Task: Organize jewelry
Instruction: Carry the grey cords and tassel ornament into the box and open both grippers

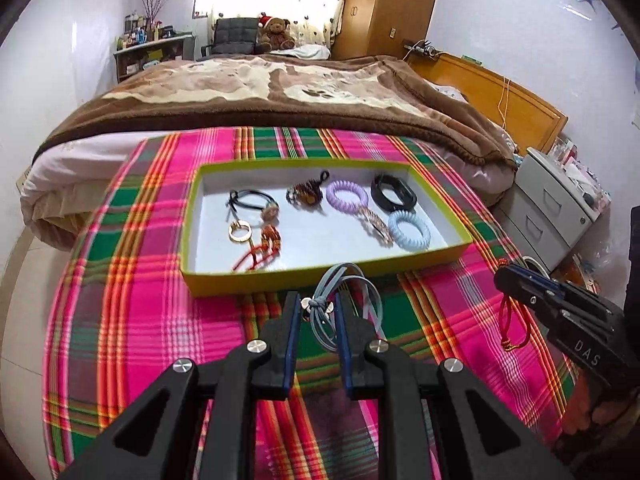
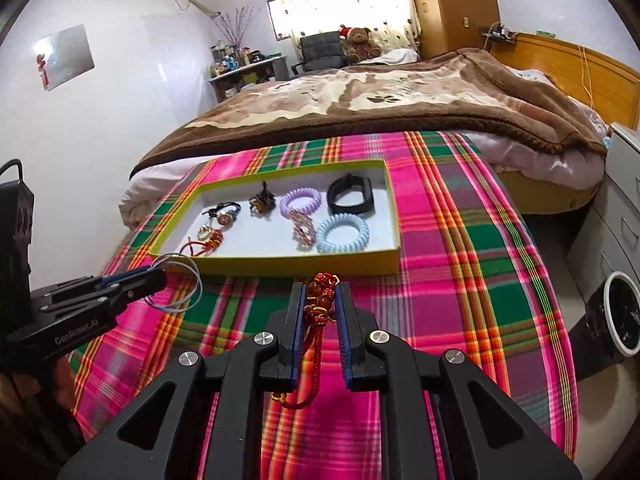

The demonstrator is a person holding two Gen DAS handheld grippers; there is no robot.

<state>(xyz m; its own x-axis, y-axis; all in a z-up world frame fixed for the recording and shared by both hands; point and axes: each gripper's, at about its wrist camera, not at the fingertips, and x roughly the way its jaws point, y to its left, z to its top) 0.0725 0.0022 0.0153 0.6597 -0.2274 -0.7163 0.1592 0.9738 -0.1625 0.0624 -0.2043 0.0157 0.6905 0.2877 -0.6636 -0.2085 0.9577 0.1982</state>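
A yellow-green box point(image 1: 320, 276) point(image 2: 300, 266) with a white floor sits on the plaid cloth. It holds a purple coil tie point(image 1: 347, 194), a pale blue coil tie point(image 1: 410, 230), a black band point(image 1: 394, 192), a gold ring point(image 1: 239, 231) and other pieces. My left gripper point(image 1: 318, 300) point(image 2: 154, 270) is shut on a grey-blue cord bracelet point(image 1: 352, 292) point(image 2: 176, 284), held just in front of the box. My right gripper point(image 2: 322, 286) point(image 1: 506, 274) is shut on a red knotted cord bracelet point(image 2: 320, 300) point(image 1: 516, 324), its loop hanging down.
The pink and green plaid cloth point(image 1: 140, 280) point(image 2: 460, 280) covers the table. A bed with a brown blanket point(image 1: 260, 88) stands behind it. A grey drawer unit point(image 1: 556, 208) stands at the right, and a round black-and-white bin point(image 2: 618, 316) on the floor.
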